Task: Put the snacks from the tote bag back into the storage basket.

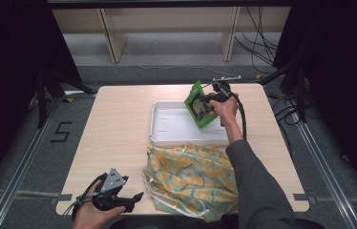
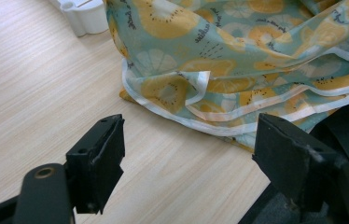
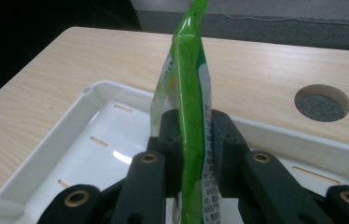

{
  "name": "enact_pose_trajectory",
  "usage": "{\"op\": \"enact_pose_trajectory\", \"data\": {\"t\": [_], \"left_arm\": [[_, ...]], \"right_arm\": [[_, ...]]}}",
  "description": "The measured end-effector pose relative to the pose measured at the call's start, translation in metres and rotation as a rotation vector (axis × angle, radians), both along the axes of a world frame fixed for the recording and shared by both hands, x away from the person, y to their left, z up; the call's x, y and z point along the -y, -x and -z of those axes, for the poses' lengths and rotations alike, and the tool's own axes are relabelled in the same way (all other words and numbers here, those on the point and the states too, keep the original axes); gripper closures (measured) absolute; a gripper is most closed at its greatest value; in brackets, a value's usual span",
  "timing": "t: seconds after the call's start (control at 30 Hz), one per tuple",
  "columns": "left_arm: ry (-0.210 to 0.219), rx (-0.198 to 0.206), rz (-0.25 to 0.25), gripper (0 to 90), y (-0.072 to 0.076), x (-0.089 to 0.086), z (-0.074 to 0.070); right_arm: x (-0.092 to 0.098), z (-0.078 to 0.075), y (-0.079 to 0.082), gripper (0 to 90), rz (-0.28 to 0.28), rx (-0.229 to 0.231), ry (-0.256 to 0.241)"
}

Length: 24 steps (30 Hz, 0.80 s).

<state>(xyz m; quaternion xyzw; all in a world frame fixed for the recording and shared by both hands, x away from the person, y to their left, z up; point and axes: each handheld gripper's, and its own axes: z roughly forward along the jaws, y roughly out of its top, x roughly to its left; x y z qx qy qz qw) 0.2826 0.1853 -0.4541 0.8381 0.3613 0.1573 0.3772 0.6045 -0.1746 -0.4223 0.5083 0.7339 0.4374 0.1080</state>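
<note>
table (image 1: pixel 119 138): showing a pale wood-grain top, smooth and matt
tray (image 1: pixel 167 129): looking like white plastic, smooth, catching a soft glare on its floor
green packet (image 3: pixel 189 93): shining as glossy plastic film, creasing at its sealed edge
cloth bag (image 1: pixel 191 179): lying as thin printed fabric, matt, folding softly, with white tape edging
right gripper (image 3: pixel 196 140): showing matt black plastic jaws with brass-coloured rivets
left gripper (image 2: pixel 189 154): showing matt black, rough-edged pads

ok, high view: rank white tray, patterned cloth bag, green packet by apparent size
1. patterned cloth bag, though it lies nearer the camera
2. white tray, close behind; partly covered by the packet and the hand
3. green packet, clearly smallest, held in the right tongs
</note>
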Motion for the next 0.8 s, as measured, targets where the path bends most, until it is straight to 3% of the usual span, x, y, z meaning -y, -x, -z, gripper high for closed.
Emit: {"op": "enact_pose_trajectory", "data": {"t": [0.07, 0.1, 0.17, 0.2, 0.23, 0.27, 0.3, 0.33, 0.37, 0.53, 0.57, 0.6, 0.63, 0.67, 0.7, 0.77, 0.8], "left_arm": [[-0.023, 0.004, 0.011, 24.3, -0.001, -0.001, 0.000], [-0.026, 0.015, -0.006, 24.3, -0.001, 0.000, 0.001], [-0.001, 0.003, 0.004, 24.3, 0.000, 0.000, 0.001], [-0.011, 0.003, 0.007, 24.3, -0.001, 0.000, 0.001], [-0.015, 0.003, 0.010, 24.3, -0.001, 0.000, 0.001], [-0.013, 0.004, 0.009, 24.3, -0.001, 0.000, 0.001], [0.001, 0.006, 0.003, 24.3, 0.000, 0.001, 0.001], [-0.021, 0.009, 0.007, 24.3, -0.001, 0.000, 0.001], [0.007, -0.007, -0.004, 24.3, 0.001, 0.002, 0.002], [-0.030, 0.004, 0.018, 24.3, -0.001, 0.001, 0.002], [-0.023, 0.000, 0.018, 24.3, 0.000, 0.001, 0.002], [-0.021, 0.000, 0.016, 24.3, 0.000, 0.001, 0.002], [-0.029, 0.000, 0.023, 24.3, -0.001, 0.001, 0.002], [-0.058, -0.003, 0.044, 24.3, -0.001, -0.001, 0.001], [-0.063, -0.006, 0.047, 24.3, -0.001, -0.001, 0.001], [-0.008, -0.011, 0.006, 24.3, 0.001, 0.003, 0.003], [-0.012, -0.008, 0.012, 24.3, 0.001, 0.003, 0.003]], "right_arm": [[0.001, 0.002, -0.004, 76.9, -0.007, 0.024, 0.012], [0.000, 0.002, -0.004, 76.9, 0.004, 0.015, 0.003], [-0.001, 0.001, -0.005, 76.9, 0.014, 0.007, -0.007], [0.000, 0.001, -0.006, 76.9, 0.006, 0.010, 0.013], [-0.002, 0.001, -0.005, 76.9, 0.021, -0.001, 0.001], [-0.001, 0.003, -0.009, 76.9, 0.000, 0.022, 0.009], [-0.001, 0.003, -0.009, 76.8, 0.007, 0.014, 0.005], [-0.003, 0.002, -0.008, 76.8, 0.025, 0.002, 0.004], [-0.003, 0.004, -0.010, 76.9, 0.019, 0.003, 0.008], [-0.003, 0.009, -0.015, 76.6, 0.052, -0.011, 0.011], [-0.003, 0.010, -0.015, 76.5, 0.063, -0.022, 0.015], [-0.005, 0.010, -0.014, 76.4, 0.089, -0.067, -0.013], [-0.001, 0.013, -0.017, 76.3, 0.073, -0.033, 0.015], [-0.001, 0.014, -0.017, 76.0, 0.072, -0.010, 0.011], [-0.001, 0.013, -0.018, 75.5, 0.069, -0.019, 0.000], [-0.001, 0.013, -0.018, 74.9, 0.102, -0.047, 0.009], [-0.001, 0.015, -0.019, 74.5, 0.088, -0.020, 0.009]]}}
